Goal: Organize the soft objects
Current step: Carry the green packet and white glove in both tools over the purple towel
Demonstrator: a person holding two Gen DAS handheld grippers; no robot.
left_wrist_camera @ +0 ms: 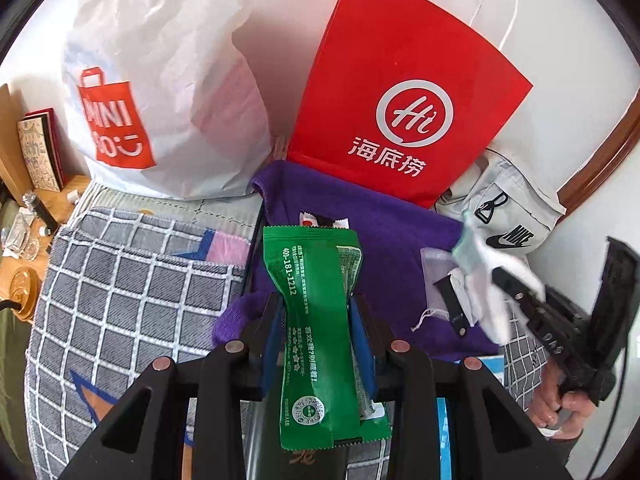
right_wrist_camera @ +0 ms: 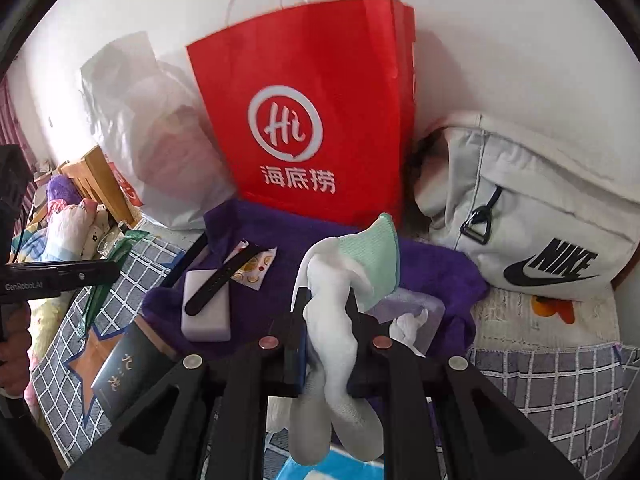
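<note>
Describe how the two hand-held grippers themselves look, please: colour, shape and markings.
Both are black plastic with angular triangular cut-outs and round copper-coloured discs. The left hand-held gripper has blue finger pads; white "GenRobot.AI" lettering shows on its body in the right wrist view. The right hand-held gripper looks alike. A bare hand grips its handle.

Matte black tongs (left_wrist_camera: 316, 320) with blue pads, round copper-coloured studs.

Green packet (left_wrist_camera: 316, 320) with white print; white sock (right_wrist_camera: 332, 320) with mint-green cuff; purple towel (right_wrist_camera: 432, 268); red paper bag (left_wrist_camera: 400, 92) with white logo; grey blanket (left_wrist_camera: 120, 280) with white grid; white bag (right_wrist_camera: 540, 216) with black logo.
</note>
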